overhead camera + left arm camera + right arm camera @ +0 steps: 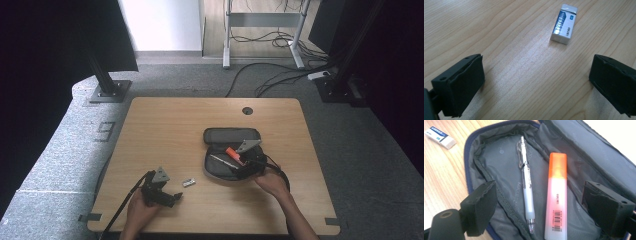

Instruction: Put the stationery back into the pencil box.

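Open pencil case on the table, both grippers with jaws spread and empty.

High view: the grey fabric zip pencil case [231,150] lies open mid-table; the right gripper [248,161] hangs over it, the left gripper [167,196] rests near the front edge, with the small white block eraser [188,183] between them on the light wooden table [165,130].
Left gripper view: jaws wide apart, the eraser [564,23] lying clear ahead, nothing obstructing.
Right gripper view: jaws apart, gripping nothing; the clear plastic pen [526,182] and orange highlighter marker [556,197] lie side by side in the case [499,157].
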A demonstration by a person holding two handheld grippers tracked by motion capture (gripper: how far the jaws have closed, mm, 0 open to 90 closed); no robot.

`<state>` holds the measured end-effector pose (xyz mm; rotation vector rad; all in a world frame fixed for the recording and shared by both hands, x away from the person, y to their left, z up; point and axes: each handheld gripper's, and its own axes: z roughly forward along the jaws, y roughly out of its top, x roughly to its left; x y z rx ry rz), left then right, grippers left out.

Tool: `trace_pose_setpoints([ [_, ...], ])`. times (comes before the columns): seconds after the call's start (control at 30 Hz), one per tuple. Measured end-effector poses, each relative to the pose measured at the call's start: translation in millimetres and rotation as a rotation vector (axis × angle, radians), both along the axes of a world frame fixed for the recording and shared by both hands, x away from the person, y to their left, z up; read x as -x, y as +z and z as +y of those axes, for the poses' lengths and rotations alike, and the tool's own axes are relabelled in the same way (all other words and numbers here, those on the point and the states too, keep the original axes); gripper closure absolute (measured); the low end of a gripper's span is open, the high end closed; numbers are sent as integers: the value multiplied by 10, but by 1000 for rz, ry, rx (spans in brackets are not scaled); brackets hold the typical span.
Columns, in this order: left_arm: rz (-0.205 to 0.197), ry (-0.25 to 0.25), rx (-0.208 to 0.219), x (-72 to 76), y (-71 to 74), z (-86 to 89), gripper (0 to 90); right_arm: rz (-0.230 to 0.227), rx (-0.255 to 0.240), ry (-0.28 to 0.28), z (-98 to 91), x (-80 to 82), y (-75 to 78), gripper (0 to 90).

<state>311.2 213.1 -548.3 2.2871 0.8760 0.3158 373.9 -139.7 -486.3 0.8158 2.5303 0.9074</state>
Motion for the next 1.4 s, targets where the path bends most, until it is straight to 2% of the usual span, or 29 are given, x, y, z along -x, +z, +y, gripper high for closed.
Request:
trace_pose_setpoints([
  [0.47,-1,-2,-2,-2,0,2,0,-11,-10,-5,-113,135,129,4],
  [0.6,0,-1,0,-1,0,1,0,-26,-11,-15,-197,182,138,0],
  [1.0,-1,-1,0,-1,0,1,0,-21,-33,-74,-504,276,110,0],
  [1.4,-1,0,0,-1,0,0,0,-37,-74,-136,-844,367,-46,0],
])
